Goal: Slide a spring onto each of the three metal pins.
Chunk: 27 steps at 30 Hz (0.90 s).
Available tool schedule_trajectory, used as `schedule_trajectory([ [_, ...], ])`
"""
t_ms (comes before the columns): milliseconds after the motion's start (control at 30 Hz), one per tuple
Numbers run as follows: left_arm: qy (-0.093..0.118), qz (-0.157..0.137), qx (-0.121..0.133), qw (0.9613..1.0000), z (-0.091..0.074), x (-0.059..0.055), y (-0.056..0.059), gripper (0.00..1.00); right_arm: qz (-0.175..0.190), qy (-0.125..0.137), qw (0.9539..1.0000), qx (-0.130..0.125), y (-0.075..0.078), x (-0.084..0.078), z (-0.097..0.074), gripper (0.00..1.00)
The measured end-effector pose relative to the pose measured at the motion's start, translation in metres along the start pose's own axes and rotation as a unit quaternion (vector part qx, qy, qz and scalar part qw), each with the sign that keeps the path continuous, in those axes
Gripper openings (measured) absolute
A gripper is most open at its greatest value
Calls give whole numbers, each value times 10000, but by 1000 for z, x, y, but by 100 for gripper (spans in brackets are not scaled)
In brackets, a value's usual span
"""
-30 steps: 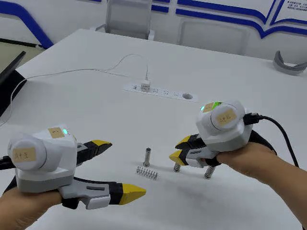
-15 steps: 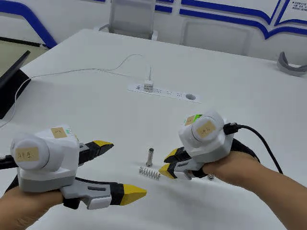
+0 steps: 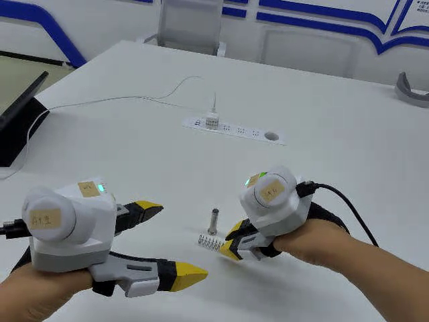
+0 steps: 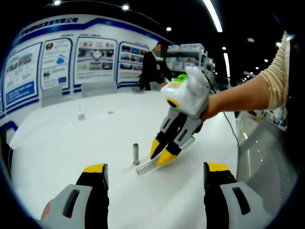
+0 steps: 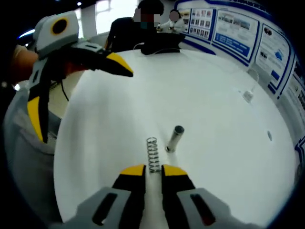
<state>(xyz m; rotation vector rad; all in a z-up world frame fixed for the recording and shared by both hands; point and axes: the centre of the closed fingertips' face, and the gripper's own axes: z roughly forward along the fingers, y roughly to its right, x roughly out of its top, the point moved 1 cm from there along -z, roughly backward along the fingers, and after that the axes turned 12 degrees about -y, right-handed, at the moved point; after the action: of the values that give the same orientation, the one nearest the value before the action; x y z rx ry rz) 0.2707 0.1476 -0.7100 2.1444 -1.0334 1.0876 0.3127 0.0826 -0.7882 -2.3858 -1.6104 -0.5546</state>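
One bare metal pin (image 3: 214, 220) stands upright on the white table (image 3: 315, 154). A loose spring (image 3: 208, 242) lies flat just in front of it. My right gripper (image 3: 230, 243) is low over the table, open by a narrow gap. In the right gripper view the spring's (image 5: 152, 153) near end lies between the yellow tips of the right gripper (image 5: 153, 171), with the pin (image 5: 175, 137) just beyond. My left gripper (image 3: 179, 240) hovers wide open at the near left and holds nothing. From the left gripper (image 4: 156, 168), I see the right gripper (image 4: 160, 152) at the spring (image 4: 145, 167) beside the pin (image 4: 135, 153).
A white power strip (image 3: 234, 129) with a plug (image 3: 212, 121) and a thin cable (image 3: 134, 99) lies at mid-table. A dark monitor (image 3: 20, 121) sits at the left edge, a chair (image 3: 191, 27) at the far side, and a grey curved object (image 3: 412, 90) at the far right.
My right gripper has moved left and down to the lying spring, and now covers the two spring-fitted pins seen earlier. The left gripper has barely moved.
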Motion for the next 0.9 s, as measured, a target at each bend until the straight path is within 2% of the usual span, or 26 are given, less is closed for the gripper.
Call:
schedule_trajectory([
  [500, -91, 24, -5, 10000, 2, -4, 0, 82, 123, -99, 9998, 146, -1, -5, 7, 12],
  [733, -154, 57, -48, 9999, 5, -7, 3, 81, 51, -142, 9997, 188, -7, -12, -3, 12],
  [900, -209, 121, -155, 9996, 9, -9, 9, 78, -149, -125, 9995, 243, -17, -13, -18, 12],
])
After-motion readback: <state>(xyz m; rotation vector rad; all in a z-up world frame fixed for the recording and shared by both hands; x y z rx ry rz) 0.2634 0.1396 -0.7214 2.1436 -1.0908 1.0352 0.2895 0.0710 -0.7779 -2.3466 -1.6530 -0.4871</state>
